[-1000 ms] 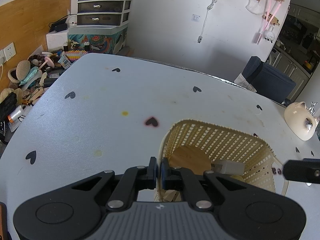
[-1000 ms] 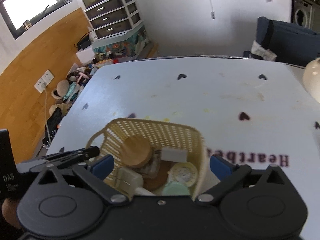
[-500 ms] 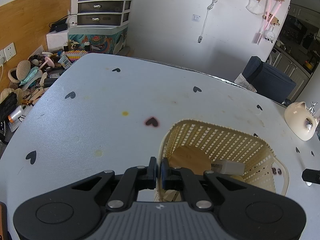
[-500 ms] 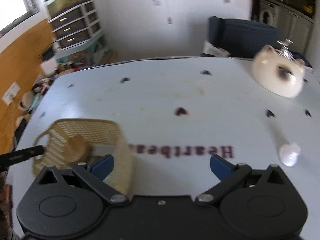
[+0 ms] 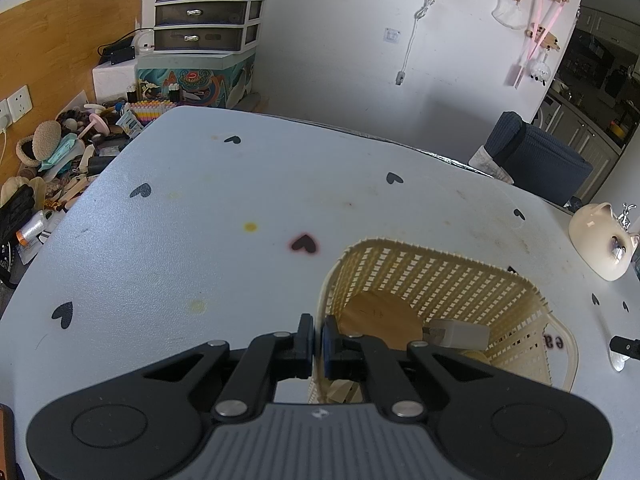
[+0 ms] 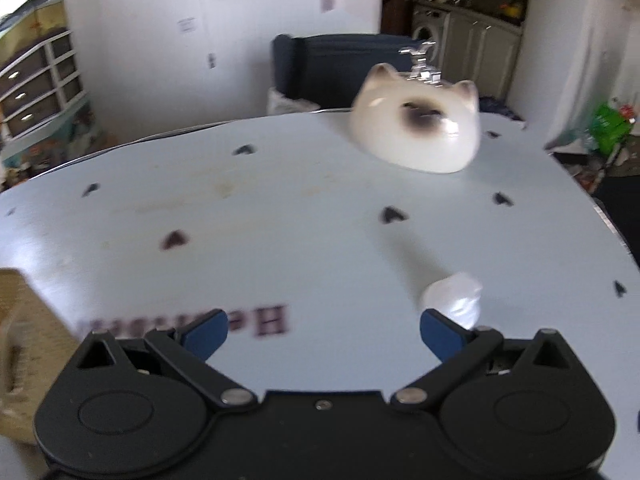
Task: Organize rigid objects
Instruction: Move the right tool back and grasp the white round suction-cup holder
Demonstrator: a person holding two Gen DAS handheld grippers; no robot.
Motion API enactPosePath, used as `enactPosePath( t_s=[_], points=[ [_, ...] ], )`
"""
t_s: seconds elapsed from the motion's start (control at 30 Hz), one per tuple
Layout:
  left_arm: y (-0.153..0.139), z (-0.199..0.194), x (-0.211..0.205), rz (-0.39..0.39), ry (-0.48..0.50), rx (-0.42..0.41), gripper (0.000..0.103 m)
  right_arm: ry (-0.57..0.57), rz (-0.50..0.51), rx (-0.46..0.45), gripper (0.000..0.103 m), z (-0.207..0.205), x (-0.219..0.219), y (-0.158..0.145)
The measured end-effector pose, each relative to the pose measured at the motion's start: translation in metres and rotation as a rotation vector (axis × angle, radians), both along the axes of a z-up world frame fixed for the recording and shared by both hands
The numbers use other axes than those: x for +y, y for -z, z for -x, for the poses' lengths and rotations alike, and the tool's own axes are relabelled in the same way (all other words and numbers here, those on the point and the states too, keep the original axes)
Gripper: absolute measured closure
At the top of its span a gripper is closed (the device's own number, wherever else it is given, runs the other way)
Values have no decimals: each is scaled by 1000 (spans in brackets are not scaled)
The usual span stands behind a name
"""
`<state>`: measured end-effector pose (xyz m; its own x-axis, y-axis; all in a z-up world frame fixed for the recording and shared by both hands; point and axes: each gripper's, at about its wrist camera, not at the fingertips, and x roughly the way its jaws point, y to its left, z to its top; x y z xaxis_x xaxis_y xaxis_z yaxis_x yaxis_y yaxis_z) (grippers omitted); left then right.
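One hand-held gripper [image 5: 317,340] pinches basket [image 5: 440,276] rim.

Both wrist views low over table [image 5: 200,240], sharing basket [image 5: 440,272].

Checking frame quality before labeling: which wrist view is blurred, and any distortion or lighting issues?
Right wrist view: motion-blurred; the cat-shaped ceramic pot, the small white object and the table print are smeared, though the open right gripper stays sharp. Left wrist view: sharp; the basket weave is crisp, fisheye bends the table edge, corners vignette dark.
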<state>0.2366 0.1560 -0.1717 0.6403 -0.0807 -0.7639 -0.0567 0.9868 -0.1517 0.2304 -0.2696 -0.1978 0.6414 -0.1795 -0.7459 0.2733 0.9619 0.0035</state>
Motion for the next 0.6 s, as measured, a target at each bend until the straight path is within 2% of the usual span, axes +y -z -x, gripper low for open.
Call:
enactPosePath(
  t_s=[0.07,0.13,0.2,0.3,0.37,0.6],
  points=[
    [0,0,0,0,0,0,99,13,37,-3,3,-1,-12,5],
    [0,0,0,0,-1,0,99,23,62,-6,13,-2,-23,11],
    [0,0,0,-2,0,0,99,40,68,-1,19,-3,-35,18],
    [0,0,1,-2,0,1,99,84,64,5,34,-4,-52,27],
    [0,0,1,-3,0,1,99,114,65,26,49,-7,-59,34],
    [0,1,2,-8,0,4,99,170,47,25,58,-12,-77,43]
  ],
)
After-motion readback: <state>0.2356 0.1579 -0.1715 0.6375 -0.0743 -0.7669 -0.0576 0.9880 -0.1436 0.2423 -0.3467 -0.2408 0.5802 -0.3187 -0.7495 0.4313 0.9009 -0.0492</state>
